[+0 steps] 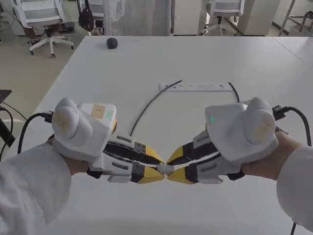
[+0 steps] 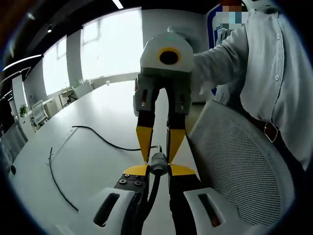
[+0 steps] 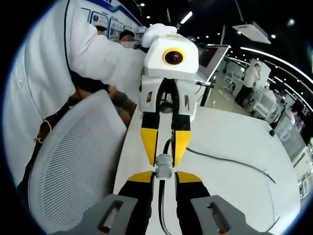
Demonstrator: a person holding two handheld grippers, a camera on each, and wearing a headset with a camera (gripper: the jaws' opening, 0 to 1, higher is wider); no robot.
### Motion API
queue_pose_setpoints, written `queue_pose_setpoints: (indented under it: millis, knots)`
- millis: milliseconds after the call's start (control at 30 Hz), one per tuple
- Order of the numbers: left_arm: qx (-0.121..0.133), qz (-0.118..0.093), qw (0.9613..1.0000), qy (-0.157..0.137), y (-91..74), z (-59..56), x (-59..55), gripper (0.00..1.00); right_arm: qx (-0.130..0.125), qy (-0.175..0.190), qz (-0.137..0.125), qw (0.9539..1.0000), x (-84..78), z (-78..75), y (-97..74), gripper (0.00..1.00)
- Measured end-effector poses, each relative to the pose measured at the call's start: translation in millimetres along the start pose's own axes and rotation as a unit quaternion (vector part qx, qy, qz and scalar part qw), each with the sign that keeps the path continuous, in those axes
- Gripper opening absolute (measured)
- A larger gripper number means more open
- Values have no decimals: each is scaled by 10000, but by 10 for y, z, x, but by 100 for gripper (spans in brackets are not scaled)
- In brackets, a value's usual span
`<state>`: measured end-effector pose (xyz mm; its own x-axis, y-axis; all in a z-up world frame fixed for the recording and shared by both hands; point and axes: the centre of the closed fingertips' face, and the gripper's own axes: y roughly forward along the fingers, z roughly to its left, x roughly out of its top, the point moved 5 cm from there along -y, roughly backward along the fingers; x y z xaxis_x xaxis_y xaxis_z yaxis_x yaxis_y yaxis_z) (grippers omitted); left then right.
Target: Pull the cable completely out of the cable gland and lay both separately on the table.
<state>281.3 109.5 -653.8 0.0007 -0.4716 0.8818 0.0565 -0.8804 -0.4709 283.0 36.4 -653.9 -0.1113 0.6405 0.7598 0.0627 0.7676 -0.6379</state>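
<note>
A small grey cable gland (image 1: pixel 165 169) hangs just above the white table (image 1: pixel 205 54), between the two grippers, which meet tip to tip. My left gripper (image 1: pixel 155 169) is shut on one end of it and my right gripper (image 1: pixel 175 171) on the other. In the left gripper view the gland (image 2: pixel 158 164) sits between my yellow tips (image 2: pixel 158 170). The black cable (image 2: pixel 151 191) runs back from it between those jaws. In the head view the cable (image 1: pixel 149 105) trails across the table behind the left gripper. The right gripper view shows the gland (image 3: pixel 164 166) pinched at my tips (image 3: pixel 164 176).
A white power strip (image 1: pixel 195 87) lies across the table's middle, with a second short black cable (image 1: pixel 234 90) by its right end. A dark mouse (image 1: pixel 112 43) rests near the far edge. Office chairs (image 1: pixel 41 19) stand beyond the table. A mesh chair back (image 2: pixel 234 161) is close by the person.
</note>
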Motion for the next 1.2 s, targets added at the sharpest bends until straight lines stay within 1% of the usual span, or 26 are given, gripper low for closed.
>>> queue_pose_setpoints:
  millis: [33,67,133,167,200,267,333,467,800,933,1100,1200]
  knots:
    - [12,18,10000,17,-14,6,0,15,-41,169,-28,9998,-6,-29,-26,17]
    - [20,28,10000,25,-25,10,2,15,-61,247,-35,9997,-12,-44,-45,19]
    - [47,41,10000,37,-59,25,10,15,-15,346,-64,9994,-31,-57,-90,18]
    - [61,44,10000,46,-74,31,15,15,-31,400,-4,9992,-59,-63,-98,16]
    - [80,53,9999,68,-91,41,24,15,-44,398,-3,9992,-65,-63,-103,16]
    - [100,73,9999,98,-110,60,35,15,23,559,36,9984,-81,-38,-108,15]
    - [106,105,9998,130,-116,70,35,15,-18,482,35,9988,-72,-35,-107,13]
    - [107,161,9997,154,-128,79,26,15,-66,476,0,9988,-40,-34,-100,13]
    - [116,150,9997,168,-142,72,37,15,-41,502,-45,9987,-24,-28,-65,13]
    - [119,149,9997,183,-137,76,42,15,-36,522,-93,9986,-4,-40,-56,11]
    - [128,150,9996,180,-139,84,47,15,-35,482,-81,9988,5,-36,-38,5]
    - [106,168,9996,191,-128,77,52,15,-93,387,-42,9992,5,-30,-17,0]
